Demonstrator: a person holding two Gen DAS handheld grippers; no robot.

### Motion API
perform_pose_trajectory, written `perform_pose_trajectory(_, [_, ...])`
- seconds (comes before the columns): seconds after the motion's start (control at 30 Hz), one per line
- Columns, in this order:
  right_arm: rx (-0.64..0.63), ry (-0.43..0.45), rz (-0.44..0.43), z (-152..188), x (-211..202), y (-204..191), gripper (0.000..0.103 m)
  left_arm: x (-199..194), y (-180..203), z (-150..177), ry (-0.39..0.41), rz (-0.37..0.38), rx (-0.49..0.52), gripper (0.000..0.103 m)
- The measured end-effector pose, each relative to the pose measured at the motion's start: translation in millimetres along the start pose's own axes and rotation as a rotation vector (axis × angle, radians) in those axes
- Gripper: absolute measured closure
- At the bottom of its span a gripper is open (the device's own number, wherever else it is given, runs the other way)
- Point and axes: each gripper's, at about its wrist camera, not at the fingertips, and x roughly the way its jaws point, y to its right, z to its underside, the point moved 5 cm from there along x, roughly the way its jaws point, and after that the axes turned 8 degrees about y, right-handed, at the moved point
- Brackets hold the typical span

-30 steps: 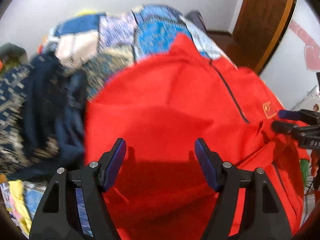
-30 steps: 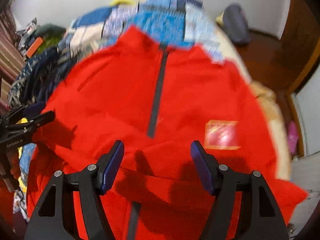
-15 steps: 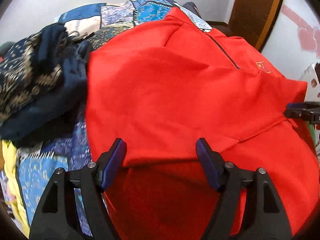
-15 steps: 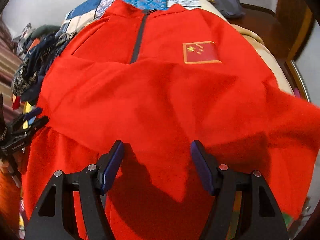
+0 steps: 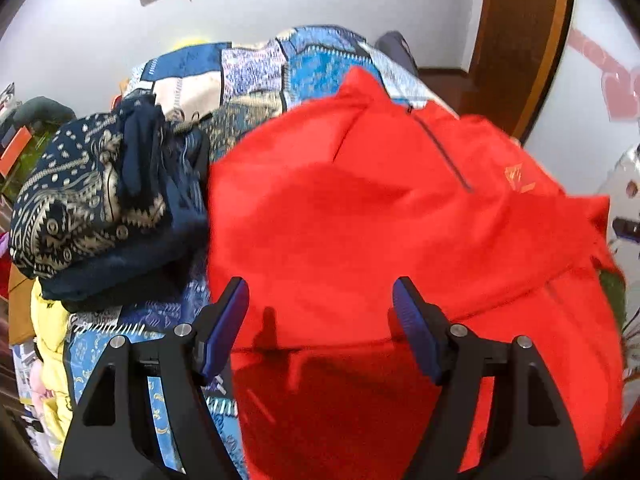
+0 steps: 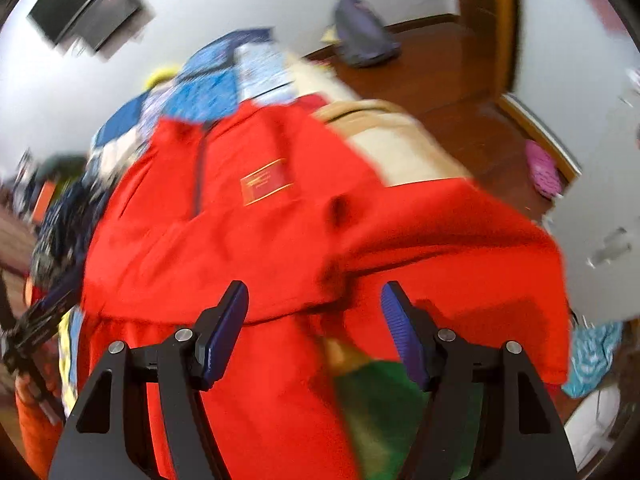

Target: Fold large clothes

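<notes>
A large red jacket (image 5: 360,216) with a dark front zip and a small flag patch (image 6: 266,180) lies spread over a patchwork bedspread (image 5: 256,68). One folded layer crosses its lower part, and its hem hangs over the bed's near edge. My left gripper (image 5: 320,312) hovers open above the jacket's left lower part, nothing between its blue pads. My right gripper (image 6: 314,316) is open over the jacket's right lower fold, also holding nothing. The left gripper (image 6: 44,312) shows at the left edge of the right wrist view. That view is blurred.
A heap of dark navy patterned clothes (image 5: 100,196) lies left of the jacket on the bed. Yellow fabric (image 5: 48,332) hangs at the bed's left near edge. To the right are a wooden floor (image 6: 460,92), a grey bag (image 6: 360,36), a pink slipper (image 6: 542,168) and a brown door frame (image 5: 520,40).
Both grippers have pulled back and apart across the jacket. The right wrist view has rolled and swung right, bringing in the floor. A jacket layer now lies folded across the body.
</notes>
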Motion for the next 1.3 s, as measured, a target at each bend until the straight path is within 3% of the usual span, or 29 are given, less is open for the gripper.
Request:
perform_pose_trajectory(0.17, [0.192,0.007,0.055,7.5,-3.3,55.1,0.038,4.8,13.7,-18.9,0.021,0.031,-0.030,0.029])
perform_pose_trajectory(0.4, [0.426,-0.034,0.083,51.2,1.4,107.7,0.038,20.4,39.5,-19.1,0.000,0.078,-0.020,0.029])
perform_pose_trajectory(0.7, [0.453,-0.032,0.067,62.1,-8.1,109.5,0.038,31.2,44.9,-7.6,-0.029,0.099,-0.041,0.029])
perform_pose_trajectory(0.9, [0.519,0.013,0.056,60.0,-4.0,122.9,0.035,38.4,39.8,-1.9,-0.059,0.093,-0.069,0.029])
perform_pose_trajectory(1.1, [0.506,0.089,0.165,38.7,10.1,132.1,0.035,36.2,34.0,3.4,-0.052,0.077,-0.076,0.029])
perform_pose_trajectory(1.17, [0.506,0.093,0.199,33.0,20.6,135.7,0.041,36.7,31.9,5.1,-0.056,0.070,-0.075,0.029])
perform_pose_trajectory(1.27, [0.467,0.115,0.259,26.0,22.7,131.9,0.061,36.1,28.4,7.2,-0.056,0.056,-0.073,0.029])
perform_pose_trajectory(1.3, [0.458,0.119,0.268,24.0,21.9,130.1,0.072,35.7,27.0,7.5,-0.055,0.052,-0.072,0.029])
